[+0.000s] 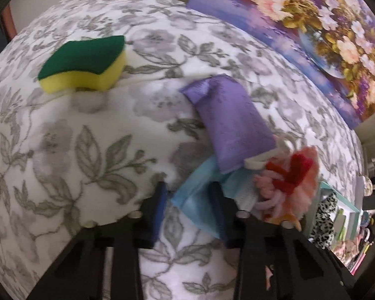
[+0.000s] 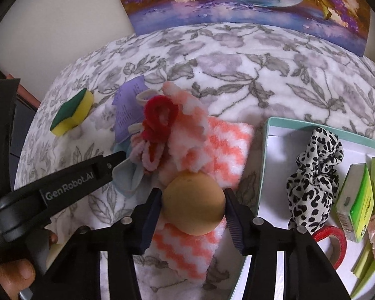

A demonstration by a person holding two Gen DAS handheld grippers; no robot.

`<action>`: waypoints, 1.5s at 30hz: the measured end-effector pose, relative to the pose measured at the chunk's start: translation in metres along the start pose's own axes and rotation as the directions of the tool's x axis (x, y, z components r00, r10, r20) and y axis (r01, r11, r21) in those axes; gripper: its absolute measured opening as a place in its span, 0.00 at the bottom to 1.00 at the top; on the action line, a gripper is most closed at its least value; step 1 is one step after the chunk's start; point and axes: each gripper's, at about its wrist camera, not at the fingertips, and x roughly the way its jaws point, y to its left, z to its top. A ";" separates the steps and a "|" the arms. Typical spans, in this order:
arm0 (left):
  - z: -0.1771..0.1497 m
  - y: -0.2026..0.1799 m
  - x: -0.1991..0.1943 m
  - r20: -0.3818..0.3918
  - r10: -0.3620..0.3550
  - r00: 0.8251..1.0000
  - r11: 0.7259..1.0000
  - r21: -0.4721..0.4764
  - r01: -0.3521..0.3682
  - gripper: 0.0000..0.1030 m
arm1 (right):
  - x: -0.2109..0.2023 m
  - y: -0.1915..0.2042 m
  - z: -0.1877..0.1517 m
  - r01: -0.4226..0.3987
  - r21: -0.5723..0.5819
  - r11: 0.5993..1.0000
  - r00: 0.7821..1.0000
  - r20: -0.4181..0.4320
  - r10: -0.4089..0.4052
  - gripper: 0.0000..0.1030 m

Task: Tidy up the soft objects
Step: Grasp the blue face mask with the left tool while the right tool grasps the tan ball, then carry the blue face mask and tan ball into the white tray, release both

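- Right gripper (image 2: 193, 210) has the tan ball (image 2: 193, 206) squarely between its pads, left pad touching the ball's side and right pad at its edge: clamped on it, by the look of it.
- Ball sits on the pink-and-white cloth (image 2: 220, 145), which runs from the gripper up toward 12 o'clock on the floral bedspread (image 2: 237, 75).
- Key relation for the next move: the open box (image 2: 267, 135) lies at 3 o'clock from the ball, just beside it, rim very near the right pad. My read is a short lift and a carry to the right, clearing that rim.
- Box already holds a leopard scrunchie (image 2: 315, 175), a green pack (image 2: 357, 200) and red tape (image 2: 335, 240).
- Left gripper (image 1: 190, 200), seen in its own view, has a fold of blue cloth (image 1: 200, 200) between its pads. Right pad is against the fabric; a sliver of bedspread shows beside the left pad, so I can't call it a firm pinch.
- Blue cloth runs from that gripper toward 1 o'clock, under the purple pouch (image 1: 232, 122) and beside the yarn bundle (image 1: 287, 182).
- Sponge (image 1: 85, 62) lies well apart at 10 o'clock, nearer the left gripper than the right.
- Risk I'd flag: pulling the blue cloth may drag the pouch and yarn with it.
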 end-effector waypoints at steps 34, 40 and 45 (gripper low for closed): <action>-0.032 -0.013 -0.122 0.178 -0.007 0.984 0.999 0.053 -0.003 0.08 | -0.086 -0.020 -0.025 -0.031 0.095 0.995 0.997 0.069 0.025 0.48; -0.038 -0.016 -0.157 0.260 -0.013 0.965 0.998 0.069 -0.005 0.08 | -0.116 -0.022 -0.034 0.009 0.070 0.998 0.993 0.119 -0.017 0.48; -0.043 -0.023 -0.180 0.314 -0.022 0.949 0.996 0.084 -0.005 0.08 | -0.141 -0.027 -0.042 0.021 0.071 0.997 0.987 0.158 -0.032 0.48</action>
